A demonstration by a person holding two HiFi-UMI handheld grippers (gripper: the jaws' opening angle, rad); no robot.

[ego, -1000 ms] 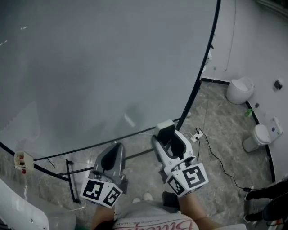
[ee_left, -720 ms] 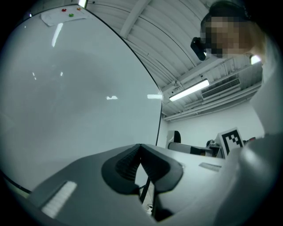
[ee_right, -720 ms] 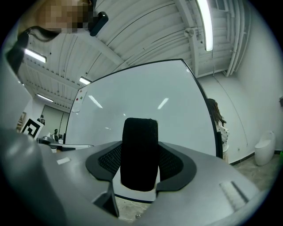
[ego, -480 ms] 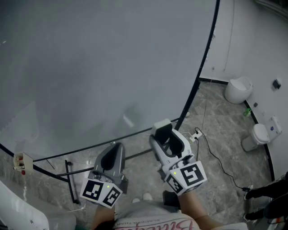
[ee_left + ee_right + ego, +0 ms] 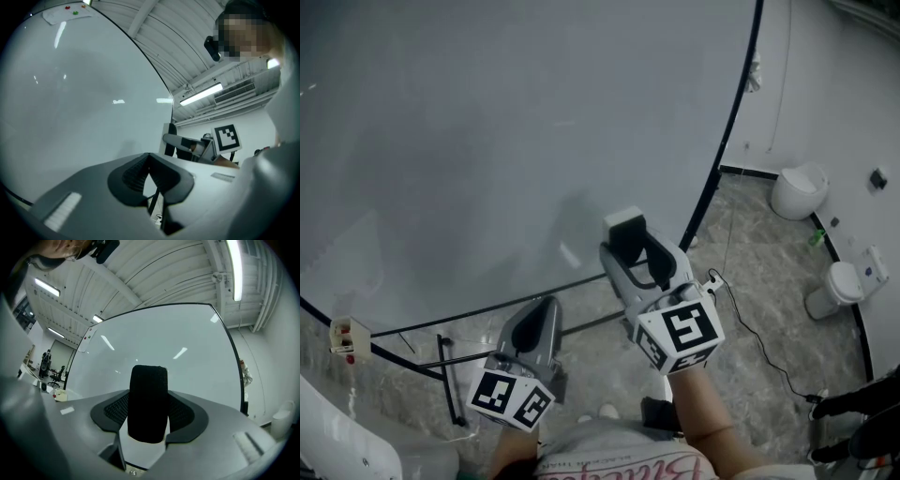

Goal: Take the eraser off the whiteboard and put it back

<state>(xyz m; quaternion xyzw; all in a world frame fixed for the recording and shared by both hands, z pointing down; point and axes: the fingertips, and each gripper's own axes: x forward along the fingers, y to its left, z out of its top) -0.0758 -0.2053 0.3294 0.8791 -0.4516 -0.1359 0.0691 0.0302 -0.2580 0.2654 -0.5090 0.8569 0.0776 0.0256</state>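
Observation:
The large whiteboard (image 5: 487, 141) fills the upper left of the head view and stands close in front of both grippers (image 5: 164, 348) (image 5: 84, 103). My right gripper (image 5: 633, 242) is shut on the eraser (image 5: 623, 225), a white-backed block with black felt (image 5: 148, 401) that stands upright between the pads. It hangs just short of the board's lower right part; I cannot tell whether it touches. My left gripper (image 5: 539, 317) is lower and to the left, below the board's bottom edge, shut with nothing in it (image 5: 151, 161).
The board's black frame and stand foot (image 5: 445, 375) run along the marble floor. A cable (image 5: 750, 328) trails to the right. Two white round containers (image 5: 800, 187) (image 5: 836, 286) stand by the right wall. A small white box (image 5: 347, 335) sits at the left.
My right gripper has risen and moved toward the board with the eraser, rolling a little. The left gripper has stayed in place.

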